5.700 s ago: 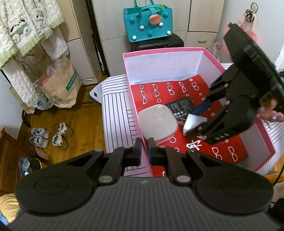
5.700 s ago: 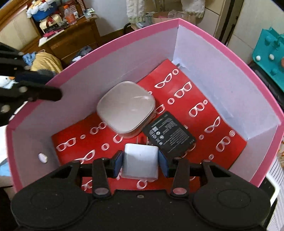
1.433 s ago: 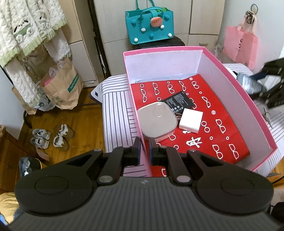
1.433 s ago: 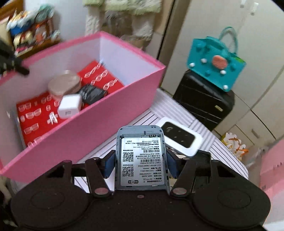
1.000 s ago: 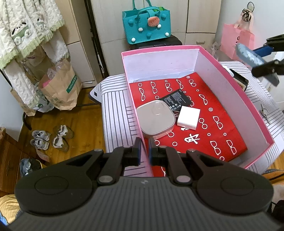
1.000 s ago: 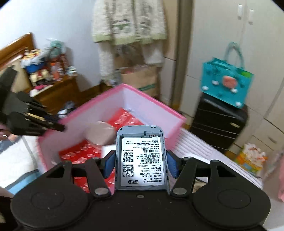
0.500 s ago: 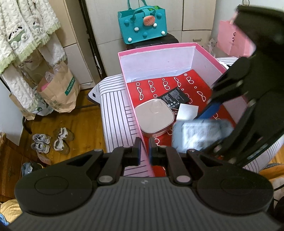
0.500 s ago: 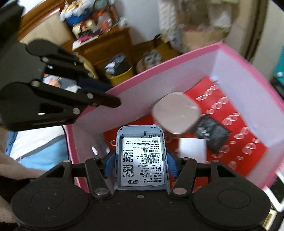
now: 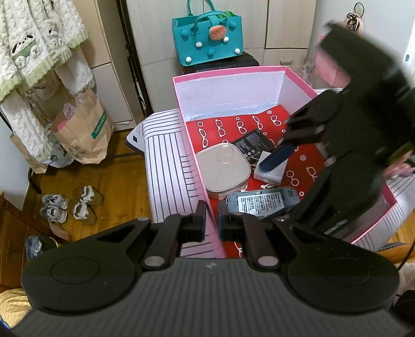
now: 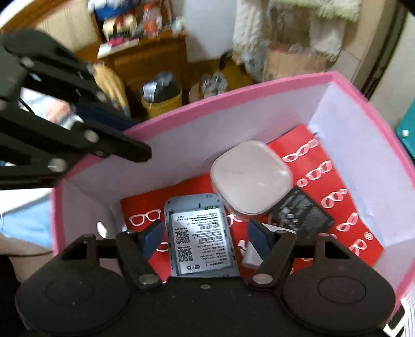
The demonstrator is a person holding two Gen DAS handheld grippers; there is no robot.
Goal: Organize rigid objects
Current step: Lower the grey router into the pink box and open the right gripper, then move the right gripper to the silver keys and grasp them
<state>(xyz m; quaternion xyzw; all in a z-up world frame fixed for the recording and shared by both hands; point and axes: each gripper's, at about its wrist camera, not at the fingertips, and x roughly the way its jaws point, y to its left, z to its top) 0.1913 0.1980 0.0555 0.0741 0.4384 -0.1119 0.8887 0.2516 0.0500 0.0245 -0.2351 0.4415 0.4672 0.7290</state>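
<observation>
Room: wooden floor, pale cupboards (image 9: 285, 23), teal felt bag (image 9: 208, 39) on a dark case at the back, brown paper bag (image 9: 83, 127) and small shoes (image 9: 68, 204) at the left.
Surface: striped white cover (image 9: 166, 160) beneath the box.
Pink box (image 9: 228, 71): stood open on the striped cover, white inner walls, red glasses-print liner (image 10: 334, 199) across the floor.
Right gripper (image 10: 205, 234): lowered into the box; jaws just opened, blue pads clear of the device on both sides, nothing clenched.
Left gripper (image 9: 212, 220): held at the near left rim of the box, pads drawn together on the pink wall edge.
Rounded beige case (image 9: 223, 171): lay flat near the left wall, just beside the device.
Grey-blue device (image 10: 199, 233): released, lay label side up on the liner near the front of the box, between the opened right jaws.
Black battery (image 10: 301, 212): flat on the liner, touching the far side of the beige case.
White block (image 9: 269, 171): beside the beige case, partly hidden by one right finger (image 9: 276, 158).
</observation>
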